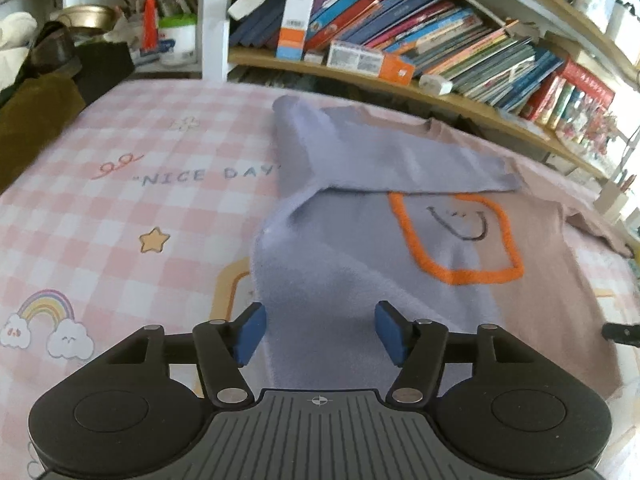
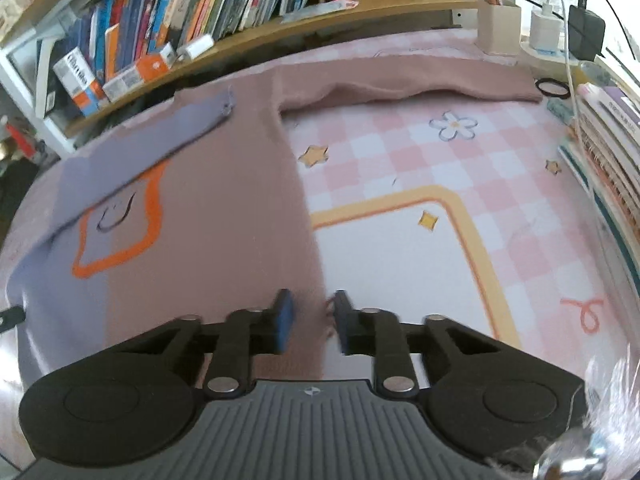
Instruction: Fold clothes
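A two-tone sweater point(image 1: 460, 248), lilac and dusty pink with an orange outline and a smile drawn on it, is spread over the pink checked cloth of the desk point(image 1: 120, 208), filling the centre and right of the left wrist view. Its lilac sleeve point(image 1: 380, 160) is folded across the chest. The left hand-held gripper point(image 1: 320, 332) is held apart above the lilac hem, nothing clamped. The right hand-held gripper point(image 2: 310, 320) is seen with a narrow gap at the pink edge, pads not pressing.
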{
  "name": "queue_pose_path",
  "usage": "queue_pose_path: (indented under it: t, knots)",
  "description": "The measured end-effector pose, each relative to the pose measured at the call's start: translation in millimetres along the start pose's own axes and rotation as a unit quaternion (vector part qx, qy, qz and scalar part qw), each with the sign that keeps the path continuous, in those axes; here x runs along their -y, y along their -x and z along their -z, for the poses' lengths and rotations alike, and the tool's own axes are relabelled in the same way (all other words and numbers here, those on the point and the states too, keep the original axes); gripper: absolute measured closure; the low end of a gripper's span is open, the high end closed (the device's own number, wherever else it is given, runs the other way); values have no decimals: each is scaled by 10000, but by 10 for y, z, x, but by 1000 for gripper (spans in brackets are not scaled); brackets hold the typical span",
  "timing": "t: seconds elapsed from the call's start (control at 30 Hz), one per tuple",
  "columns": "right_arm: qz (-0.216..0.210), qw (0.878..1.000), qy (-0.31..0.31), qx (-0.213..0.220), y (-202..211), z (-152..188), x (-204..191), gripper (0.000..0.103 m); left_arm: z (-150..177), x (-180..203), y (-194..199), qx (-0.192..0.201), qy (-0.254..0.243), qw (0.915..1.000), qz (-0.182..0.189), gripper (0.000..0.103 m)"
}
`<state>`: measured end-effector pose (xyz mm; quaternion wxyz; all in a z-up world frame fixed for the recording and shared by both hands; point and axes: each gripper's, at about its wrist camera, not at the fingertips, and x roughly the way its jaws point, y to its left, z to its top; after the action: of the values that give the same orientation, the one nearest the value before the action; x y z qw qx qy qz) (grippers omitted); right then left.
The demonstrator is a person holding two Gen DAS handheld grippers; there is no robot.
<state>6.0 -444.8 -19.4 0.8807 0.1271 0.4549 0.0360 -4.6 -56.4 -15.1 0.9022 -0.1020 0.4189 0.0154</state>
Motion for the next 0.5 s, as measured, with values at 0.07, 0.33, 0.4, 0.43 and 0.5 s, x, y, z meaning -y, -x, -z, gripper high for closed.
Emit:
queue_pose_path:
  t: [0.07,0.33,0.4,0.43,0.5]
  knots:
    - [68,9998,175,-3,18,57,-91,91,-2,-50,-46,-54,52,10000,48,49]
    - [-120,9988,458,-129,68,221,-482,95,-91,-478,-78,156,550,9976,-381,103]
    - [-142,9987,480,-121,68,246,-556,95,-119,-577,-65,151,522,9976,-418,103]
    - [-132,9987,469,-122,75,257,-568,95,-127,-609,-52,146,486,9979,-407,103]
    - [-109,9989,447,-123,87,277,-590,95,-132,-624,-26,134,445,9986,-233,103]
